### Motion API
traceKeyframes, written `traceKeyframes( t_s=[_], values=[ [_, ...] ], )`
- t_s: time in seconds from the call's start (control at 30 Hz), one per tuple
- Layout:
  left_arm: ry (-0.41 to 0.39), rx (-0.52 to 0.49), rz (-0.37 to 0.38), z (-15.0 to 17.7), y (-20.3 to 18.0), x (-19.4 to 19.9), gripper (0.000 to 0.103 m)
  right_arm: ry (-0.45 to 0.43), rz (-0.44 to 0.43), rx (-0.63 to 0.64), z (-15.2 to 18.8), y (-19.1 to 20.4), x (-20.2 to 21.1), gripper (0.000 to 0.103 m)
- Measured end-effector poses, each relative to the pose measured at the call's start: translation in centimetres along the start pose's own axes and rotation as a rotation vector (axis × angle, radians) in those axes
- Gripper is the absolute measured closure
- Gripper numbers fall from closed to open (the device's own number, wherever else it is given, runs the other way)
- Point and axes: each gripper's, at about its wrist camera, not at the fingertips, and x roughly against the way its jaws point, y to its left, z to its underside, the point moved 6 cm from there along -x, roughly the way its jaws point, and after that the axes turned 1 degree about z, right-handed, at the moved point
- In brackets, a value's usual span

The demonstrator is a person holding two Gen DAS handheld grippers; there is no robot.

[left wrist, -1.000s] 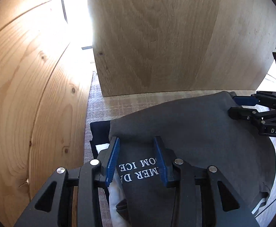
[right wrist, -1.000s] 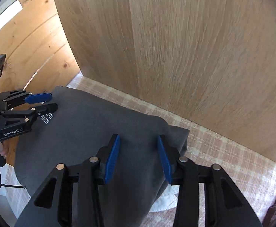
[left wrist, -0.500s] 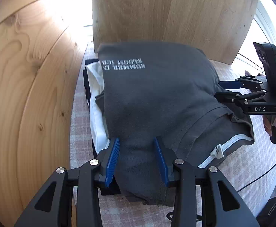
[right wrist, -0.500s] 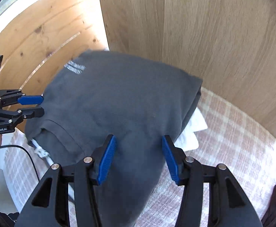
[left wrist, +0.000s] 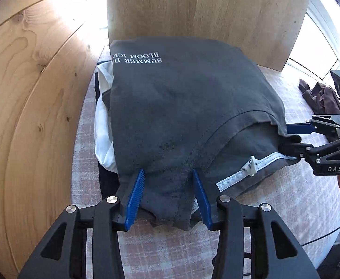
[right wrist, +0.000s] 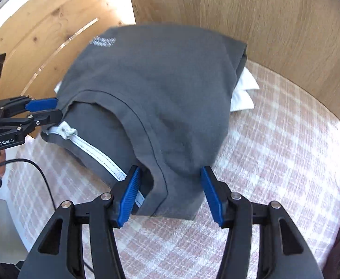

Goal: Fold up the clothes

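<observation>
Pale wooden panels behind and beside a pink-checked tablecloth, bright daylight from window at right

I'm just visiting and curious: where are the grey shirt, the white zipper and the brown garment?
grey shirt (left wrist: 183, 107): left wrist view, middle of its top panel.
white zipper (right wrist: 95, 150): right wrist view, mid-tape.
brown garment (left wrist: 321, 100): left wrist view, crumpled middle.

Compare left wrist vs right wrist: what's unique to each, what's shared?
Left wrist only: readable white lettering on the grey shirt, dark clothing under the pile, a brown garment at right.

Right wrist only: the white garment's corner sticking out past the shirt's far side, a black cable.

Both: the folded shirt, its white zipper, the checked cloth, wooden panels.
</observation>
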Motion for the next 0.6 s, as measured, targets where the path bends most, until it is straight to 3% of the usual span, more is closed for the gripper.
traceKeyframes(
  t_s=[0.1,0.27,0.33,0.47,0.6],
  values=[
    [-0.026,0.056,-0.011,0.0,0.0,1.9,0.058,-0.028,0.020,-0.055,0.2,-0.1,2.2,0.050],
    [-0.124,0.073,0.084,1.2,-2.7,7.9,0.034,-0.139,0.092,-0.132,2.6,0.0,8.8,0.050],
    [-0.146,0.062,0.089,2.0,-4.1,9.7,0.028,-0.163,0.114,-0.157,3.9,0.3,10.6,0.050],
    [-0.157,0.047,0.088,4.0,-6.7,12.3,0.025,-0.196,0.116,-0.220,6.9,-0.1,14.9,0.050],
    [-0.169,0.050,0.070,6.3,-9.2,14.7,0.025,-0.213,0.146,-0.197,9.0,0.9,17.4,0.050]
  ],
)
